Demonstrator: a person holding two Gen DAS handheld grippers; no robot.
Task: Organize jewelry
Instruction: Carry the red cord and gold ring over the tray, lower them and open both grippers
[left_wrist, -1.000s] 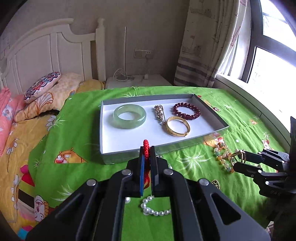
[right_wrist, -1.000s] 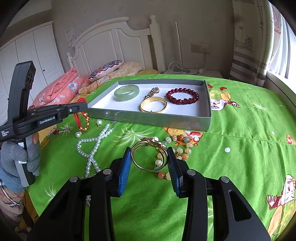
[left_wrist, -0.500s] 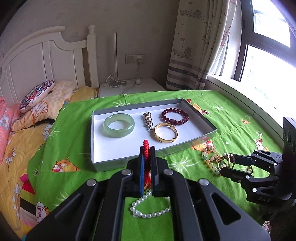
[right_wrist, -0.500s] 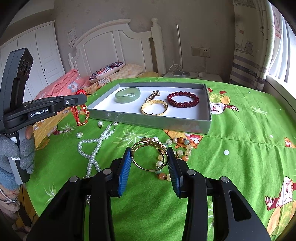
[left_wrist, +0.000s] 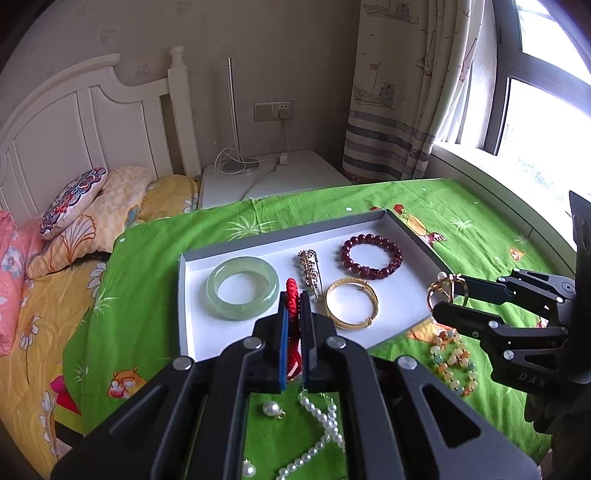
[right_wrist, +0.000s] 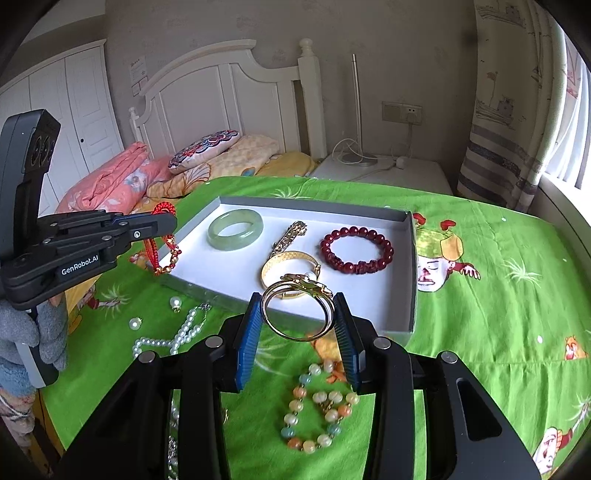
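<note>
**Both pieces lifted and heading for the tray**

So both my hands just came up off the bed (right_wrist: 498, 295) and forward. A second ago the gray tray (right_wrist: 410, 273) sat well ahead; now it's right under the tips. My right gripper (right_wrist: 299, 314) is clamped across the gold bangle (right_wrist: 295, 314), hanging over the tray's near edge. My left gripper (left_wrist: 293, 302) is pinched tight on the red cord bracelet (left_wrist: 291, 291), over the near-left corner. The pearl necklace (right_wrist: 177, 336) and pastel bead bracelet (right_wrist: 317, 417) are left on the bed.
</note>
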